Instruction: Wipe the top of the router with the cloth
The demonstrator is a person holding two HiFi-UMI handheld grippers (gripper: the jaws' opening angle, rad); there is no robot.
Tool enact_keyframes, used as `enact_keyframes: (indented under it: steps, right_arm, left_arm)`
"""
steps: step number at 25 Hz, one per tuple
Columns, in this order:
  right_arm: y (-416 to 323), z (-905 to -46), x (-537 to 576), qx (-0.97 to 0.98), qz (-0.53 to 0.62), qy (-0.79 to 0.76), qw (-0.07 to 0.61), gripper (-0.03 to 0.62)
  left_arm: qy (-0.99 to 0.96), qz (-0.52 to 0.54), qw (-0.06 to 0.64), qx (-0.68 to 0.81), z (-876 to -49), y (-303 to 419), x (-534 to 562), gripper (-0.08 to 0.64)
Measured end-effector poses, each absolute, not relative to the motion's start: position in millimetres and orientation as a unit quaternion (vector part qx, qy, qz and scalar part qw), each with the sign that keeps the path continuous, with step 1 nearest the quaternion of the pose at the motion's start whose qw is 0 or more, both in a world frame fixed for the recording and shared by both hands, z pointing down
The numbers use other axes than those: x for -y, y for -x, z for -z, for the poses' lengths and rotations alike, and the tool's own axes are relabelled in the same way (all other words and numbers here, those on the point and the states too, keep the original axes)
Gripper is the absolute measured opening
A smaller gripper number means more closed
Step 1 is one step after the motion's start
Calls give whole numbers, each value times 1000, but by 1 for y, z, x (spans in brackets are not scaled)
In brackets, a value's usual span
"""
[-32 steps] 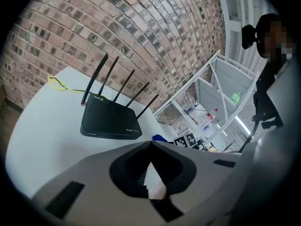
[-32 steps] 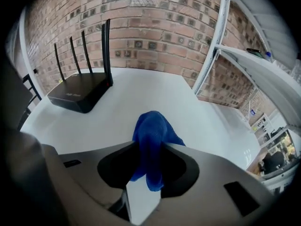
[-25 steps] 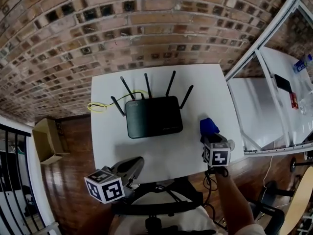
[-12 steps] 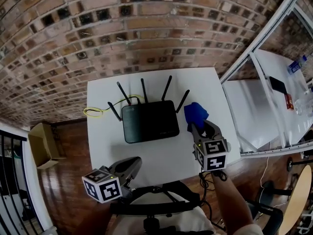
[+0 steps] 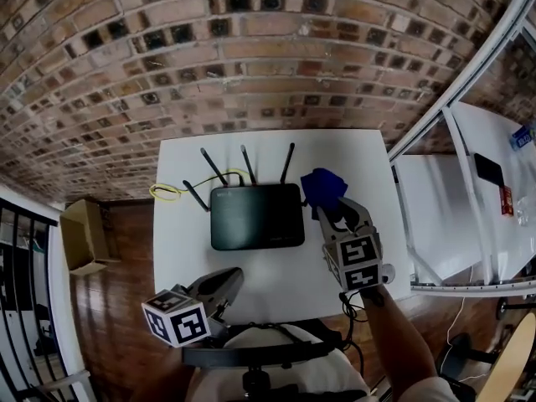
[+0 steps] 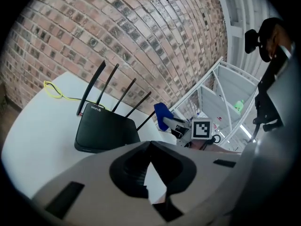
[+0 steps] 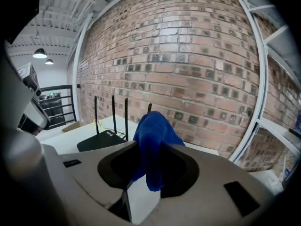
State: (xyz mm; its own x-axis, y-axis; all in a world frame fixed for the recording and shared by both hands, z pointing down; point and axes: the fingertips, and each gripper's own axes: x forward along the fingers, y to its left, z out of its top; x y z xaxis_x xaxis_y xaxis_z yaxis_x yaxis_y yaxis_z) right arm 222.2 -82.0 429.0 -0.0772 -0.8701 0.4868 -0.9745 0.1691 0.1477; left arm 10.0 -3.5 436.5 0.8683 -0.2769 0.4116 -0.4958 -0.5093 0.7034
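1. the flat black plastic router with thin upright antennas (image 5: 255,216) sits mid-way along the far edge of the white table surface (image 5: 188,254), by the brick wall; nothing touches its top.
2. the bunched blue cloth (image 5: 322,184) is raised off the surface just beside the router's far right corner, clenched in the right gripper (image 5: 337,208) with a fold hanging between the jaws.
3. the left gripper (image 5: 232,276) hovers over the near edge, jaws together on nothing.
4. step in hand, as i judge it: bringing the cloth to the router; wiping not yet begun.
5. next move calls for lowering the cloth onto the top and sweeping across, clear of the antennas.
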Motion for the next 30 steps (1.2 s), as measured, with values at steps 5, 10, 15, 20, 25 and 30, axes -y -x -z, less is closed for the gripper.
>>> enact_keyframes:
  steps: [5, 10, 15, 20, 25, 30]
  right_arm:
    - [-224, -453, 87, 734, -126, -617, 255, 135]
    - [-220, -483, 82, 734, -161, -596, 283, 135]
    - [-223, -512, 79, 721, -196, -592, 303, 135]
    - [-227, -538, 76, 704, -238, -590, 317, 135]
    - [-228, -557, 75, 697, -261, -577, 335, 134]
    - [-231, -581, 72, 697, -286, -552, 358, 135]
  left_arm:
    - [-855, -122, 442, 243, -435, -14, 1, 28]
    - [-852, -122, 438, 260, -433, -11, 0, 28]
    - [-852, -120, 434, 267, -433, -8, -2, 28]
    - [-852, -117, 431, 273, -431, -7, -1, 28]
    - [-845, -116, 437, 285, -433, -12, 0, 28]
    - [-838, -112, 441, 302, -435, -23, 1, 28]
